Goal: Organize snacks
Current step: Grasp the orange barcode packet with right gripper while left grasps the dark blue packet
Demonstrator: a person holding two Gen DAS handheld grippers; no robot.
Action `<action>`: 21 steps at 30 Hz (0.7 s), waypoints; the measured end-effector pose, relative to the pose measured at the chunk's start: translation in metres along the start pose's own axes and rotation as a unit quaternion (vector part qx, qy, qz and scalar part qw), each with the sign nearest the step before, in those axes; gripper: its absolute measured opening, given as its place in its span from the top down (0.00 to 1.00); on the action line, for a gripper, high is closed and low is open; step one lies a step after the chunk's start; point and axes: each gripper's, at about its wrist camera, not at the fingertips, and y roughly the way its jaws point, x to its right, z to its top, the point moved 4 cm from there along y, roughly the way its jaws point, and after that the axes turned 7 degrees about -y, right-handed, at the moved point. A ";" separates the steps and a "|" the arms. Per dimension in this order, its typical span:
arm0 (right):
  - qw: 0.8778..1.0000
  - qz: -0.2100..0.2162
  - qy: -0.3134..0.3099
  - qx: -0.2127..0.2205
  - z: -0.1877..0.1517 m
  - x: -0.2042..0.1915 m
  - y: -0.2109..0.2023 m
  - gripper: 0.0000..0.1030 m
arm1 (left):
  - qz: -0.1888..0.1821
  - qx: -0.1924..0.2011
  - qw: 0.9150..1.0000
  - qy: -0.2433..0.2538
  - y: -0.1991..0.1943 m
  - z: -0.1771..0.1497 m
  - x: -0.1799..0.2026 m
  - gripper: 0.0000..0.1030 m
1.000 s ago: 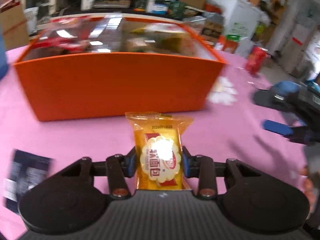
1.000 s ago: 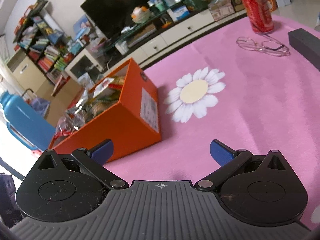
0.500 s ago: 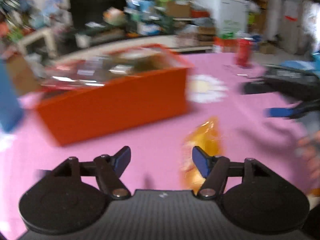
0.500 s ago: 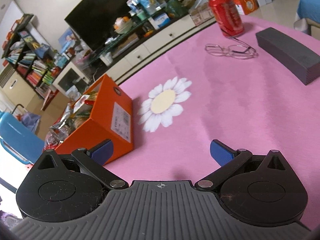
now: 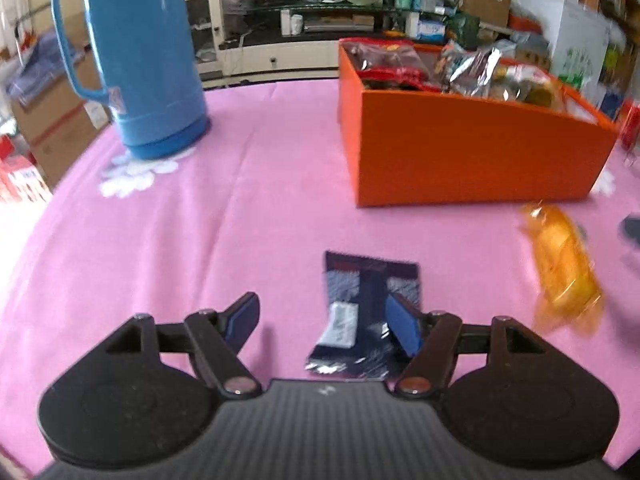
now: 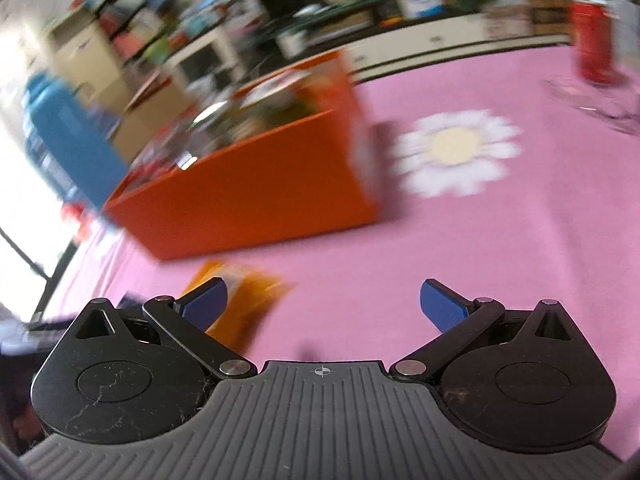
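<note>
Left gripper (image 5: 322,318) hangs over the pink tablecloth (image 5: 248,216), jaws spread wide and holding nothing. A dark blue snack packet (image 5: 362,300) lies flat between its fingers, nearer the right one. The orange box (image 5: 476,156), full of snacks, sits far right, bare cloth around it. A yellow snack packet (image 5: 562,270) lies near the box's front edge. A blue jug (image 5: 140,56) stands far left. Right gripper (image 6: 324,304) is also wide and holds nothing, the yellow packet by its left finger.

left claw (image 5: 323,320) spread, empty | dark packet (image 5: 366,312) beneath | orange packet (image 5: 564,272) right | orange box (image 5: 472,148) beyond
</note>
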 end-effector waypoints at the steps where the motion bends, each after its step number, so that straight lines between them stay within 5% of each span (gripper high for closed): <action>1: 1.000 0.016 -0.009 -0.005 0.000 -0.014 0.008 0.12 | -0.011 -0.003 1.000 -0.007 0.004 0.000 0.001 0.32; 4: 0.998 0.036 -0.050 -0.028 -0.004 -0.052 0.029 0.12 | -0.027 -0.009 1.000 -0.009 0.005 -0.001 0.001 0.30; 13: 0.988 -0.026 -0.147 -0.046 -0.014 -0.102 0.074 0.17 | -0.038 -0.009 0.999 -0.006 0.013 -0.002 0.008 0.30; 16: 0.983 -0.042 -0.177 -0.037 -0.013 -0.105 0.073 0.51 | -0.017 0.003 1.000 0.021 0.013 -0.004 0.016 0.38; 18: 0.981 -0.048 -0.186 -0.038 -0.012 -0.099 0.067 0.83 | -0.027 0.000 0.999 0.019 0.011 -0.006 0.019 0.43; 21: 0.983 -0.047 -0.171 -0.045 -0.012 -0.079 0.054 0.85 | -0.028 -0.001 0.999 0.022 0.006 -0.011 0.023 0.45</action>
